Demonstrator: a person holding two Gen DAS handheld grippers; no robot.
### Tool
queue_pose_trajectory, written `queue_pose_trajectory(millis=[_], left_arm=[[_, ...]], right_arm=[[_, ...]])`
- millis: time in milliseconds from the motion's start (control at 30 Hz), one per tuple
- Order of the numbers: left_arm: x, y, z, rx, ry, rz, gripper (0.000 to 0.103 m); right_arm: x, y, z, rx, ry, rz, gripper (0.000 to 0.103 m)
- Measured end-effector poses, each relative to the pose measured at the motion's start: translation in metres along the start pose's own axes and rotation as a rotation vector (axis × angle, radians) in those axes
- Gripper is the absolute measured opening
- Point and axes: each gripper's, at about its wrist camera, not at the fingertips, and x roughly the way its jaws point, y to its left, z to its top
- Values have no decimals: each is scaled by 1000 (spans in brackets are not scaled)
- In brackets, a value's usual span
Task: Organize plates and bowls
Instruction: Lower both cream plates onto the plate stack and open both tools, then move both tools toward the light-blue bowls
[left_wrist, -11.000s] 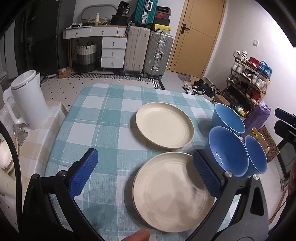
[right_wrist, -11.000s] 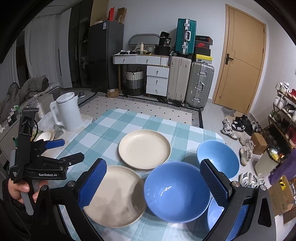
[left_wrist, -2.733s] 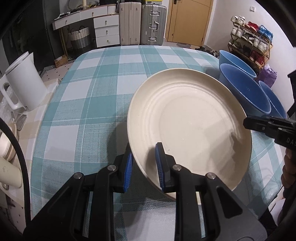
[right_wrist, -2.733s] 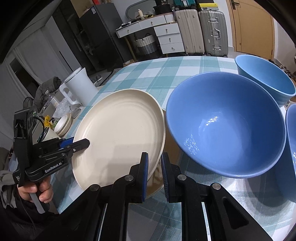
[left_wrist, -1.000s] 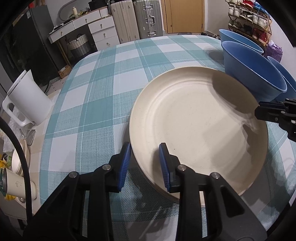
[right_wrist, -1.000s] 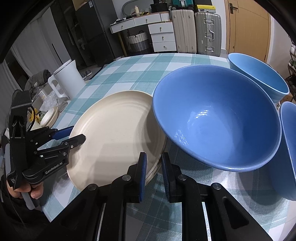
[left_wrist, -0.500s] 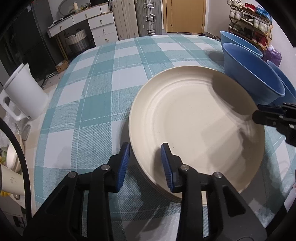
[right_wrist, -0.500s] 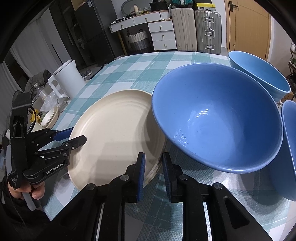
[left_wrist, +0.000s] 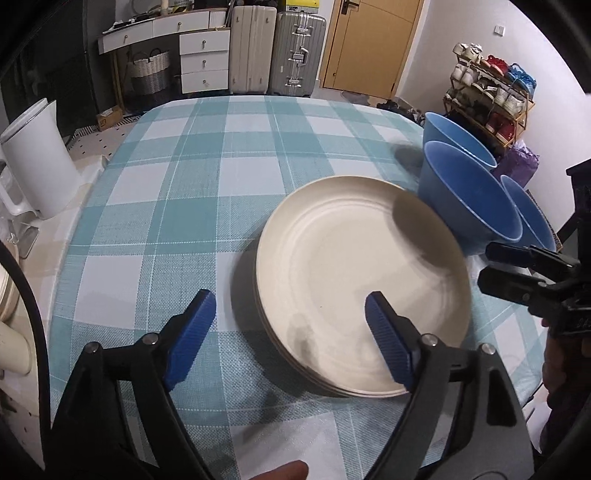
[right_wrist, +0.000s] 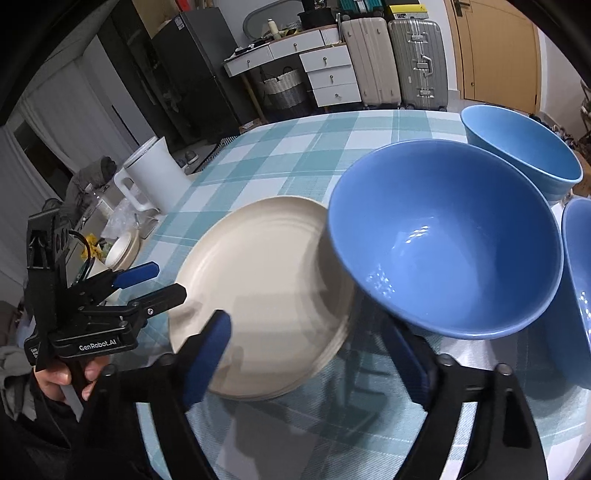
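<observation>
The plates sit stacked on the counter, just beside three blue bowls. The left tool is opening and grips nothing; the stack's near edge lies between its jaws. The right tool is opening too, with the plate edge between its blurred jaws. Only the right view shows inside the bowls. Only the left view shows the shoe rack.

Checked table with stacked cream plates, three blue bowls.
</observation>
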Motion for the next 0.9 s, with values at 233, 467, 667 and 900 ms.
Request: queue_pose_trajectory(millis=[233,467,667,900], left_arm=[[-9,-11,0,21,-11,-22,102],[-16,-31,6,58,-21,-45,102],[-22,-48,17,73,-31,-87,102],[-38,-71,38,104,-73,-116,102]], right_arm=[[-8,5,-2,-10,-6,-32,102],[-35,2,-10,-12,-38,-57,102],[-69,-6,-13,-5,-85,-80,102],[-110,-25,-11,11,-152,-138,102]])
